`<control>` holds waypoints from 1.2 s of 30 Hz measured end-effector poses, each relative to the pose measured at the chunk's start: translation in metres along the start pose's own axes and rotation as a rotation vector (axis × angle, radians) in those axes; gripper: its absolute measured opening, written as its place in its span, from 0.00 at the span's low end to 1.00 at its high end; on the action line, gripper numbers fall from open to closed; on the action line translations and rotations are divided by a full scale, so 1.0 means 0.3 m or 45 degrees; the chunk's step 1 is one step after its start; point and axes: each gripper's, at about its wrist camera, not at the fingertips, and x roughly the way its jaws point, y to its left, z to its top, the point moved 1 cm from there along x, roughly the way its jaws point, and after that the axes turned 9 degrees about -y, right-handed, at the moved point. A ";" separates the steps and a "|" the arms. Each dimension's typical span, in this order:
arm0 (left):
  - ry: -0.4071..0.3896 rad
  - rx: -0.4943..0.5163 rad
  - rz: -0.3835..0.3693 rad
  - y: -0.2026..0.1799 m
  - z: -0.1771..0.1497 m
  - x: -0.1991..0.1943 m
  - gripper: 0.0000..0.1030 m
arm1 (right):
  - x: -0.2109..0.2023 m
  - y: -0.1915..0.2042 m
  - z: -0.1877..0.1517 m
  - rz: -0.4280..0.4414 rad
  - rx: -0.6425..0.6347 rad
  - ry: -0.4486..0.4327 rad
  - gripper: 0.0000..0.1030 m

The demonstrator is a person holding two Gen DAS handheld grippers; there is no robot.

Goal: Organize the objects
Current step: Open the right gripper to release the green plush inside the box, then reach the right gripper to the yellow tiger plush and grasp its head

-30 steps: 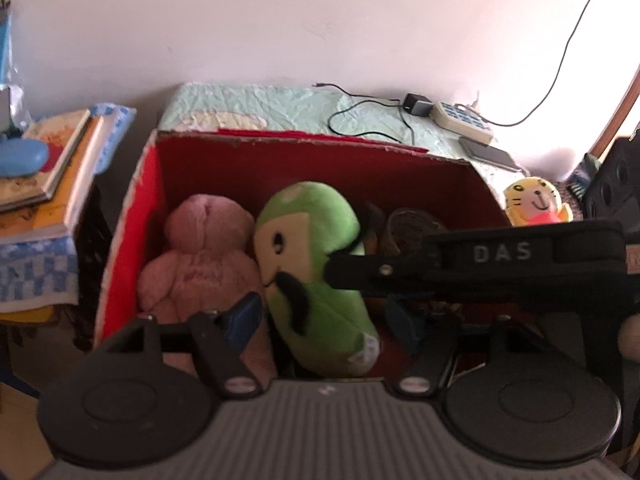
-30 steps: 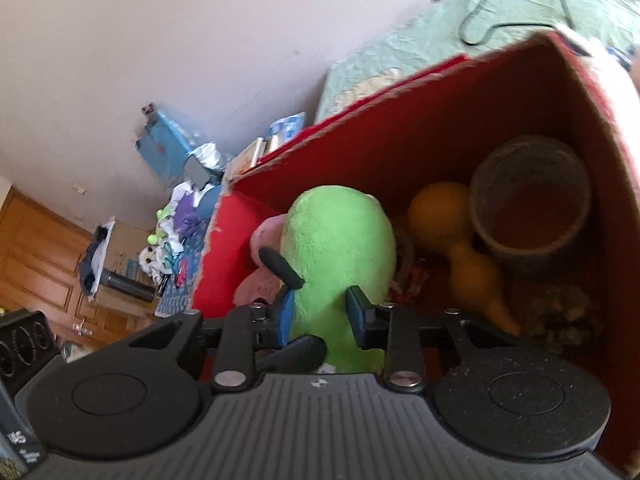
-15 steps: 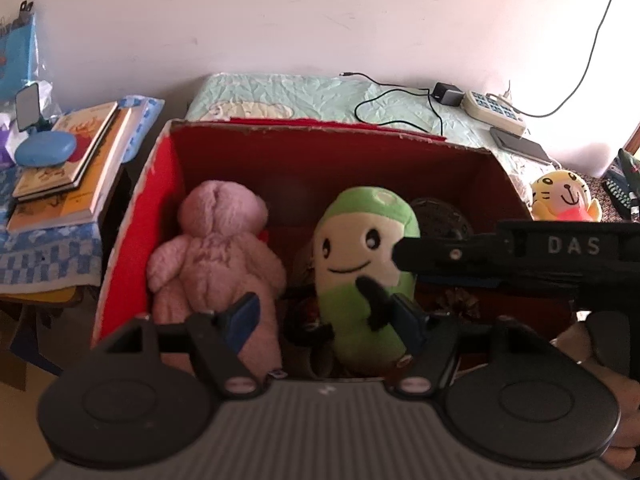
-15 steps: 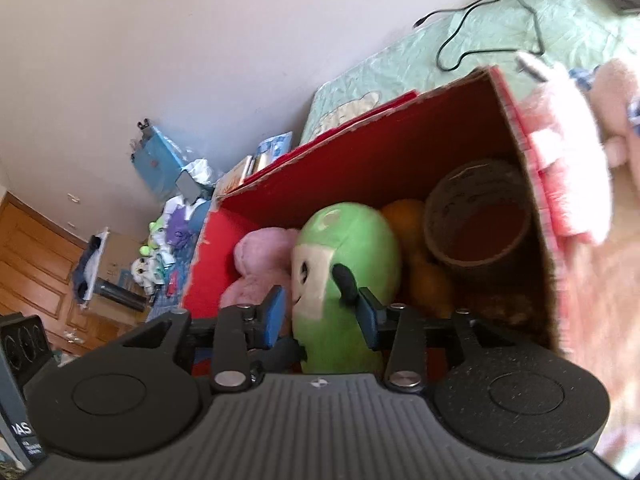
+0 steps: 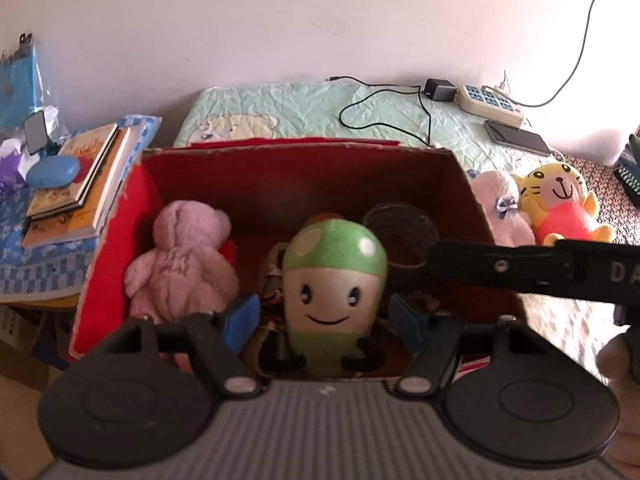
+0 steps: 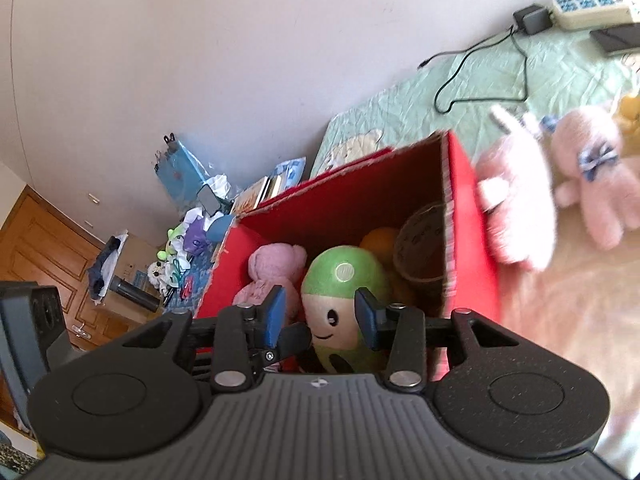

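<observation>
A green mushroom plush (image 5: 334,292) with a smiling face stands upright in the red cardboard box (image 5: 108,264), next to a pink teddy (image 5: 180,264) on its left. It also shows in the right wrist view (image 6: 344,304). A brown woven cup (image 5: 400,236) and an orange toy (image 6: 378,242) sit behind it. My left gripper (image 5: 326,322) is open and empty above the box's near edge. My right gripper (image 6: 320,316) is open and empty, its jaws either side of the green plush without touching it.
A pink bunny plush (image 5: 502,208) and a yellow tiger plush (image 5: 560,204) lie on the bed right of the box. A power strip (image 5: 490,100), charger cable and phone (image 5: 516,138) lie behind. Stacked books (image 5: 76,184) rest on a side table at left.
My right gripper opened and let go of the green plush, which now stands upright in the box. Both grippers have pulled back and up from the box.
</observation>
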 end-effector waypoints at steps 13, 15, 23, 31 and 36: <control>0.007 0.104 0.027 -0.249 0.051 -0.009 0.70 | -0.187 -0.173 0.046 -0.099 0.016 -0.052 0.41; 0.003 0.127 0.024 -0.293 0.060 -0.009 0.70 | -0.213 -0.203 0.054 -0.106 0.025 -0.060 0.41; -0.005 0.233 -0.016 -0.496 0.091 0.011 0.74 | -0.320 -0.332 0.083 -0.158 0.067 -0.105 0.41; 0.017 0.327 -0.076 -0.691 0.099 0.068 0.75 | -0.424 -0.475 0.098 -0.236 0.148 -0.157 0.41; 0.055 0.384 -0.085 -0.800 0.088 0.125 0.74 | -0.476 -0.560 0.110 -0.280 0.199 -0.191 0.41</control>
